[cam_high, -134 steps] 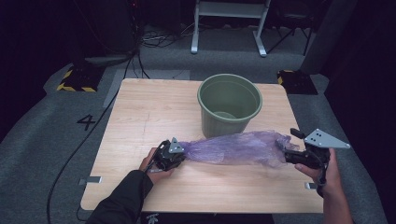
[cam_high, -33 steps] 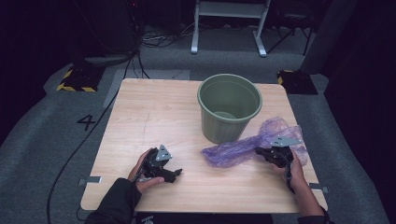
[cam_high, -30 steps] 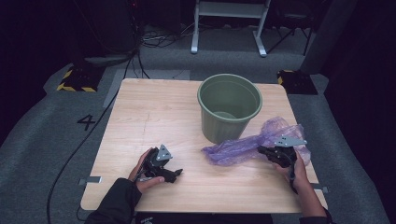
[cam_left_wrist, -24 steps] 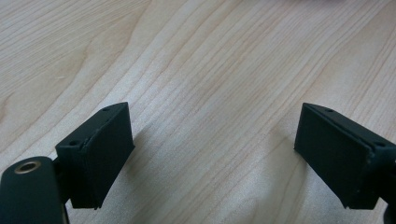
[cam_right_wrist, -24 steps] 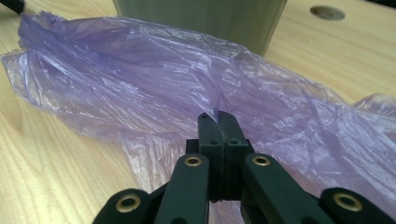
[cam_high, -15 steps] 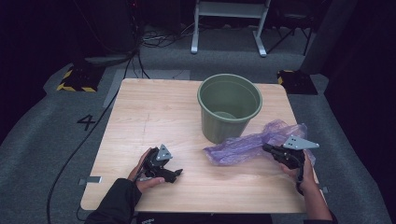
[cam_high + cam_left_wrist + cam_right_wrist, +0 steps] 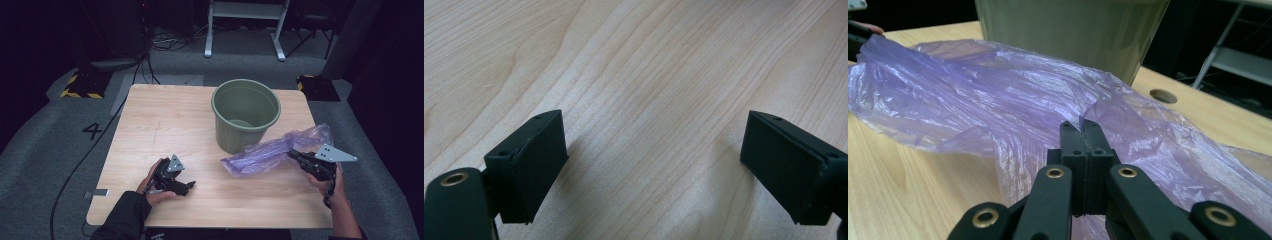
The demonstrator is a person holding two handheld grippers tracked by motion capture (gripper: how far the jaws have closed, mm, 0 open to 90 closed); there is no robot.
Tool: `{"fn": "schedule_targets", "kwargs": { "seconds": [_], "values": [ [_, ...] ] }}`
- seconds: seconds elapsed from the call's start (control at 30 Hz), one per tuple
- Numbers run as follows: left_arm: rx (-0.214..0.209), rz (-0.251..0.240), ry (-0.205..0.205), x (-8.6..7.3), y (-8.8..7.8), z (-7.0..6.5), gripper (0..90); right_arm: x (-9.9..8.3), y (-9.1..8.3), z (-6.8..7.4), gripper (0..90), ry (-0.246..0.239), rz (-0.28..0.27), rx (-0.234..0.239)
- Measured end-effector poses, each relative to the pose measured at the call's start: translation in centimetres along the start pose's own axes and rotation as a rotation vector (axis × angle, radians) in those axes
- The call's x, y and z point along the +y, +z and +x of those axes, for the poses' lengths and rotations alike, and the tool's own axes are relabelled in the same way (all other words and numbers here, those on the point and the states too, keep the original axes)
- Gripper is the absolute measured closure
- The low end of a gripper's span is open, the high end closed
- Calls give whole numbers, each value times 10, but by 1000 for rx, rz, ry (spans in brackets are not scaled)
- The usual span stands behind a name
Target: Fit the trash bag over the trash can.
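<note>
A crumpled purple plastic bag (image 7: pixel 267 152) lies across the right half of the wooden table (image 7: pixel 165 115), just in front of a green bucket (image 7: pixel 245 115). My right gripper (image 7: pixel 292 155) is shut on the bag's right end, lifted slightly off the table. In the right gripper view the jaws (image 7: pixel 1082 127) meet on a fold of the bag (image 7: pixel 998 95), with the bucket (image 7: pixel 1073 30) behind it. My left gripper (image 7: pixel 189 186) rests on the table at the front left, apart from the bag. Its jaws (image 7: pixel 654 170) stand wide open over bare wood.
The bucket stands upright and looks empty. A round hole (image 7: pixel 1164 96) sits in the tabletop near the bag. Beyond the table are grey carpet with a painted "4" (image 7: pixel 93 131), cables, yellow-black blocks (image 7: pixel 80 86) and a white frame (image 7: pixel 245 20).
My right gripper has risen and drifted right, pulling the bag's right end with it. The left gripper has stayed put.
</note>
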State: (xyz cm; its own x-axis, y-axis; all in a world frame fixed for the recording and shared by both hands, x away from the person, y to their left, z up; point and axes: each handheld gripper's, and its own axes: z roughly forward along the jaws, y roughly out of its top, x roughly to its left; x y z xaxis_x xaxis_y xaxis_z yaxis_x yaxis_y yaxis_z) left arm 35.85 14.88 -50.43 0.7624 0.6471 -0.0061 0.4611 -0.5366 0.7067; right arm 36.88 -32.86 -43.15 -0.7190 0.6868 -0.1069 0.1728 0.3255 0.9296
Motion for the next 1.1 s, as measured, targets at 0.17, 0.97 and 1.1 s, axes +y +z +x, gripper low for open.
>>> {"fn": "schedule_targets", "kwargs": {
  "seconds": [0.17, 0.97, 1.1],
  "values": [
    [-6, -1, 3, 0, 0, 1, 108, 6, -7, 0, 900, -6, -52, -10],
    [-12, 27, 28, 10, -3, 2, 171, 78, -26, 21, 900, -81, -181, -52],
    [-2, -13, 29, 19, -12, 6, 182, 88, -31, 15, 900, -71, -201, -72]
  ]
}}
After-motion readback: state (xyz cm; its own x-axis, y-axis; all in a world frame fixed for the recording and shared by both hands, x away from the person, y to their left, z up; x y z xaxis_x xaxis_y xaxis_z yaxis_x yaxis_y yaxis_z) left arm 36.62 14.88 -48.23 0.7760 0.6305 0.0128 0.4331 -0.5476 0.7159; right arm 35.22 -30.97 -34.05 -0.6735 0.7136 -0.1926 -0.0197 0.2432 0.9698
